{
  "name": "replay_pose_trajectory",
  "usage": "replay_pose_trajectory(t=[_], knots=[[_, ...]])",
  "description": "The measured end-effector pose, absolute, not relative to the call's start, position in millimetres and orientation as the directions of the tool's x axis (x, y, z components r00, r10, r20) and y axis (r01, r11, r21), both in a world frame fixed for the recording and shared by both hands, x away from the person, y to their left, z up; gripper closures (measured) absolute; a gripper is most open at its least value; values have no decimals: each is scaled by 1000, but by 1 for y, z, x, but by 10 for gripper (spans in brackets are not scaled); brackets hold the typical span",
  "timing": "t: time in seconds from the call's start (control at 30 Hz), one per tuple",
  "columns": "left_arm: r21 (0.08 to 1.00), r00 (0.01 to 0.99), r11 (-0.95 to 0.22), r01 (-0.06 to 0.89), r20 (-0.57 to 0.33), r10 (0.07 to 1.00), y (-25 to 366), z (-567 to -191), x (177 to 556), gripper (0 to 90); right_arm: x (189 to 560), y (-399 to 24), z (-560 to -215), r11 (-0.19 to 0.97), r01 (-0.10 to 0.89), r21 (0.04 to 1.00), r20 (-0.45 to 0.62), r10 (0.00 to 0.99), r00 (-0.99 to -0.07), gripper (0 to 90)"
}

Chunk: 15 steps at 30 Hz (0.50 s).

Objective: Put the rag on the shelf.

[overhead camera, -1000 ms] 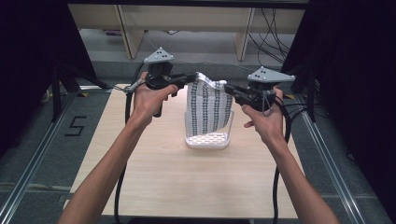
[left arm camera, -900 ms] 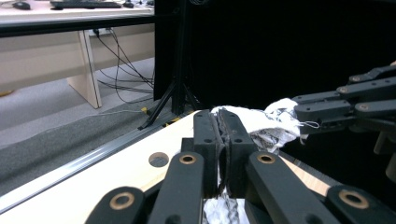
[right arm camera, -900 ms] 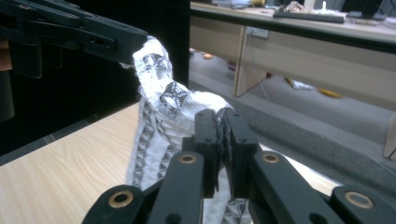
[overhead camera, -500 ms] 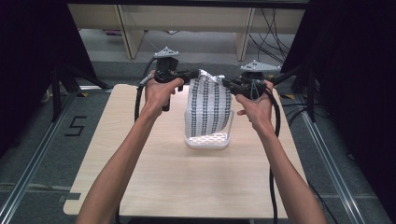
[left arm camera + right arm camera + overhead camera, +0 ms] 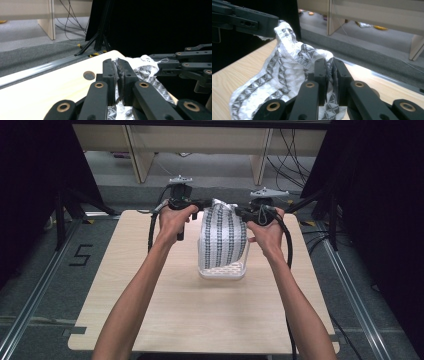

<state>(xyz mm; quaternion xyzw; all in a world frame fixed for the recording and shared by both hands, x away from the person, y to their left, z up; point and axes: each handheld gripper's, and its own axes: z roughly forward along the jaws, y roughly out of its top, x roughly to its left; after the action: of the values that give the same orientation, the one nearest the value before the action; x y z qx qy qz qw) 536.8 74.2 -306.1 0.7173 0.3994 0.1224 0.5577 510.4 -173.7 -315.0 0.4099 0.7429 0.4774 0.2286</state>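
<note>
While held aloft, white black-patterned cloth [image 5: 222, 237] draped

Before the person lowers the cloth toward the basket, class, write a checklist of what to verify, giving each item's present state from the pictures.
1. Left claw shut on the cloth: ok, fabric is pinched between its jaws in the left gripper view.
2. Right claw shut on the cloth: ok, fabric is pinched there too.
3. Cloth held up off the table: ok, it hangs between the two claws.
4. Cloth above the basket: ok, its lower edge hangs at the white basket.
5. Basket empty underneath: cannot tell, the cloth hides its inside.
6. Cloth spread flat: not ok, the top edge is bunched between the claws.
</note>
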Motion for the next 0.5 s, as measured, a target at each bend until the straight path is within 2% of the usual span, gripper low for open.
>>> replay_pose_trajectory(t=[0.33, 0.37, 0.4, 0.47, 0.5], knots=[[874, 634, -44, 483, -315, 706, 76, -327, 541, 725, 518, -167, -326, 237, 439, 867, 42, 842, -537, 753], [873, 630, -44, 486, -314, 711, 76, -327, 541, 605, 519, -166, -327, 248, 444, 861, 31, 846, -532, 721], [872, 618, -46, 487, -307, 724, 76, -328, 542, 546, 519, -165, -327, 260, 438, 861, 20, 843, -538, 709], [869, 615, -48, 492, -308, 726, 77, -328, 541, 480, 518, -163, -328, 244, 455, 856, 42, 845, -533, 676], [871, 619, -52, 489, -304, 724, 77, -327, 540, 475, 519, -163, -328, 262, 448, 855, 26, 841, -541, 665]])
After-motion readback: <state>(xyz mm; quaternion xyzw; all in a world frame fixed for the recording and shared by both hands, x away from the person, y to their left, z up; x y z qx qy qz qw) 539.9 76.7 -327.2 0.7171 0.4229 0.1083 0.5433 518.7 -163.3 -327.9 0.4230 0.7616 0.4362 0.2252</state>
